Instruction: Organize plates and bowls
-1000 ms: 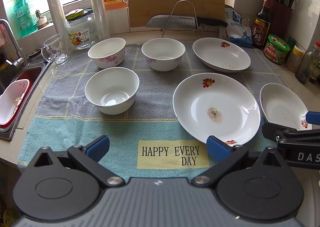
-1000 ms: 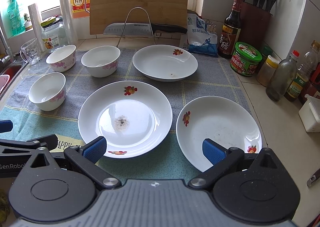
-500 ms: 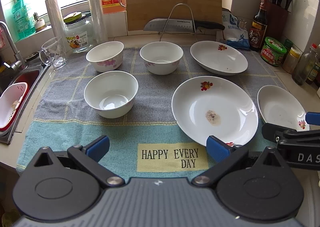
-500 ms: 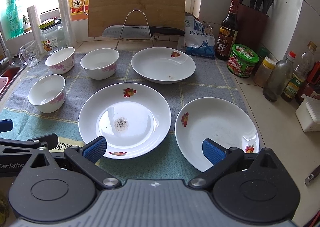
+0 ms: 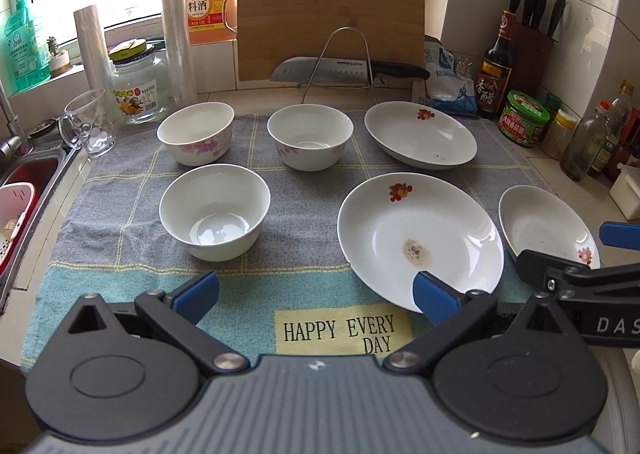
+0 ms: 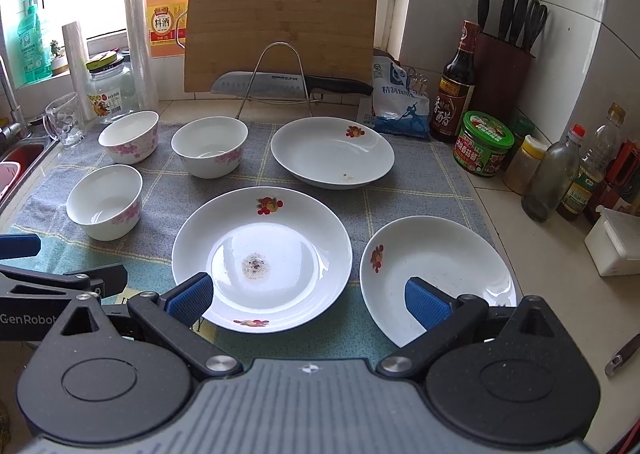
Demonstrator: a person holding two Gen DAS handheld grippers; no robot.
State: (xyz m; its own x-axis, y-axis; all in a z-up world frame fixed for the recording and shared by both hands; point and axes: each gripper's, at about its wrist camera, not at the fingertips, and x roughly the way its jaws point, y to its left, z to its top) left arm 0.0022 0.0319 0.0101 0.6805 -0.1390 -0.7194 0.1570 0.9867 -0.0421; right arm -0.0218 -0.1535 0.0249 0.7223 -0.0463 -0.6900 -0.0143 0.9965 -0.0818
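White china spread over a grey and teal cloth (image 5: 132, 210) on the bench: three bowls on the left side, three plates on the right. Near bowl (image 5: 215, 212) upright and alone, two more bowls (image 5: 195, 138) (image 5: 310, 142) in a row behind it. Big plate (image 6: 262, 257) in the middle, with a brownish smear in its well; far plate (image 6: 333, 152) behind it, small plate (image 6: 438, 274) just beside it near the cloth's right edge. Left tool (image 5: 316, 292) spread wide, holding nothing, low over the lettered patch (image 5: 340, 332), one blue pad (image 5: 434, 296) in front of the big plate's near rim. Right tool (image 6: 306, 300) likewise wide and empty, pads framing the gap between big plate and small plate. Wooden chopping board (image 5: 330, 16) and knife (image 5: 348, 70) on a wire rack at the back.
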